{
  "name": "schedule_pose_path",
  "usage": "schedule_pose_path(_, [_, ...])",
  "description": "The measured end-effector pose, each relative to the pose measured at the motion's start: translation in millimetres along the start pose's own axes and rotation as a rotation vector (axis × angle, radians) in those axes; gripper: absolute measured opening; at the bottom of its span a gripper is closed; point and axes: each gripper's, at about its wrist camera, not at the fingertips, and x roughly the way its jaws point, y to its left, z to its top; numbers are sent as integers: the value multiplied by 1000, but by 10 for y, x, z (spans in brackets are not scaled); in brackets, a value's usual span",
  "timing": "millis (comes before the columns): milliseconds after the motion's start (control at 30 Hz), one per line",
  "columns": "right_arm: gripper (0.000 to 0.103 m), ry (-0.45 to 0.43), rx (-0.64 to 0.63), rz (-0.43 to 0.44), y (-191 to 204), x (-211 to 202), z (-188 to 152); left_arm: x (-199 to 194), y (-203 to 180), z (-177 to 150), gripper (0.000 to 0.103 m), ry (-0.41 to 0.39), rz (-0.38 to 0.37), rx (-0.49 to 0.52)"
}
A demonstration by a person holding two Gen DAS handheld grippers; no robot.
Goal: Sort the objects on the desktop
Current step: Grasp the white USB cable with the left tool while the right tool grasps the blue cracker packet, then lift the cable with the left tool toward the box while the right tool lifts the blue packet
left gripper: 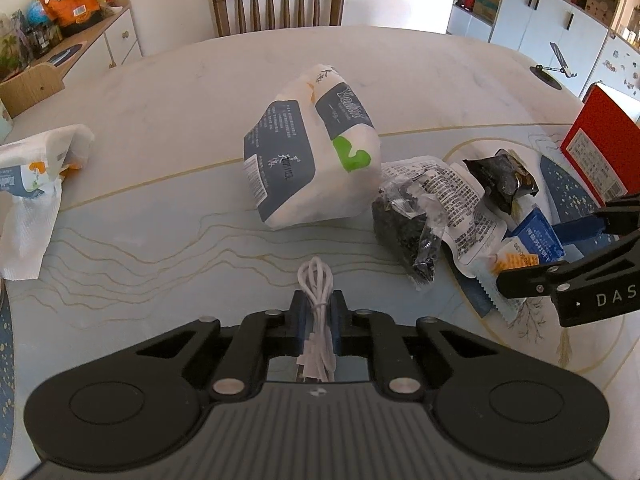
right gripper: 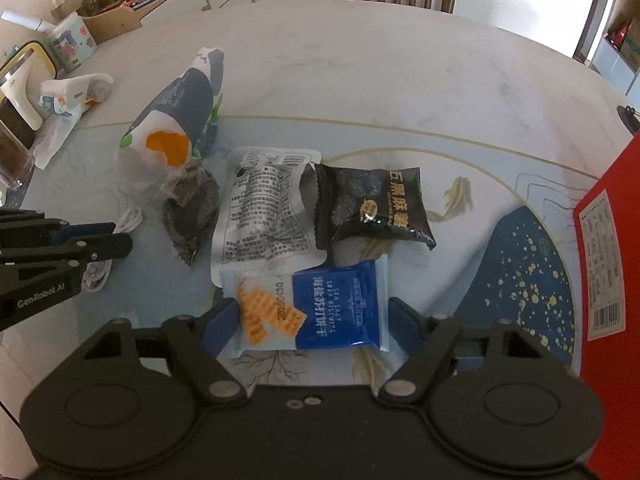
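Note:
My left gripper (left gripper: 318,312) is shut on a coiled white cable (left gripper: 316,280), whose loop sticks out past the pads onto the table; the same cable (right gripper: 128,220) shows beside the left fingers in the right wrist view. A blue and white biscuit packet (right gripper: 320,308) lies flat between the blue pads (right gripper: 404,320) of my right gripper (right gripper: 312,316), which rest against its two short edges. From the left wrist view the right gripper (left gripper: 552,252) straddles that packet (left gripper: 532,240).
A grey and white tissue pack (left gripper: 312,152) stands mid-table. Beside it lie a clear bag of dark bits (right gripper: 192,208), a white printed pouch (right gripper: 264,208) and a black snack packet (right gripper: 372,204). A red box (right gripper: 608,280) stands at the right, crumpled tissue (left gripper: 36,176) at the left.

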Motion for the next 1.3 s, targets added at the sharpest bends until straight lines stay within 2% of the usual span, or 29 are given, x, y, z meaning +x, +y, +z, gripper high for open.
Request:
schedule_pose_path(200, [73, 2, 19, -1, -43, -47, -43, -33, 15, -31, 10, 2, -13, -10])
schedule_pose_path(767, [73, -28, 93, 24, -171, -371, -250, -219, -126, -136, 10, -2, -56, 1])
schedule_pose_path(1300, [73, -74, 136, 42, -237, -816, -507, -575, -304, -247, 9, -39, -127, 25])
